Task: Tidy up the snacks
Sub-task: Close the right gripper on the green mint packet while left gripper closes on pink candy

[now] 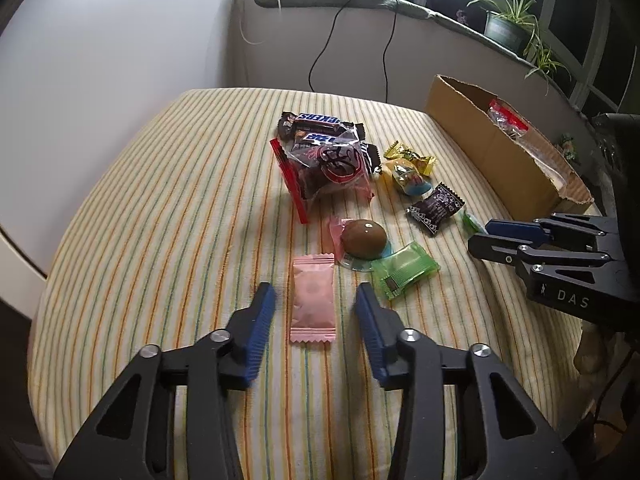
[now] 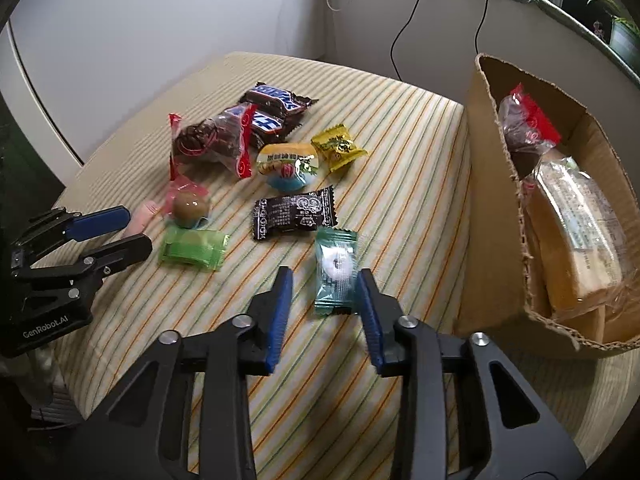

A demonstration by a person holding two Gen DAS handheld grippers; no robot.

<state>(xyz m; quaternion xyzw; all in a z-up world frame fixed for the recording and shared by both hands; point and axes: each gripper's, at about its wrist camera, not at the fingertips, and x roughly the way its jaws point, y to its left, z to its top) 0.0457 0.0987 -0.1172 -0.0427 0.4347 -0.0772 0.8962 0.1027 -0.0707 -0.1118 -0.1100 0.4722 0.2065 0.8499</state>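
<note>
Snacks lie scattered on a striped table. My left gripper [image 1: 315, 300] is open with a pink candy packet [image 1: 313, 305] lying between its fingers. My right gripper [image 2: 325, 286] is open around a teal candy packet [image 2: 335, 270], which lies on the cloth close to the right finger. A cardboard box [image 2: 486, 184] at the right holds a red-sealed bag [image 2: 528, 120] and a yellow packet [image 2: 576, 232]. On the table are Snickers bars [image 1: 320, 124], a red-edged bag of dark snacks [image 1: 328, 168], a brown egg-shaped candy [image 1: 363, 239], a green packet [image 1: 404, 270], a black packet [image 1: 435, 208] and yellow candies [image 1: 408, 158].
The table [image 1: 160, 200] has rounded edges and drops off at left and front. A wall stands behind it, with a ledge carrying cables and potted plants [image 1: 508, 20]. The box [image 1: 492, 148] stands along the table's right edge.
</note>
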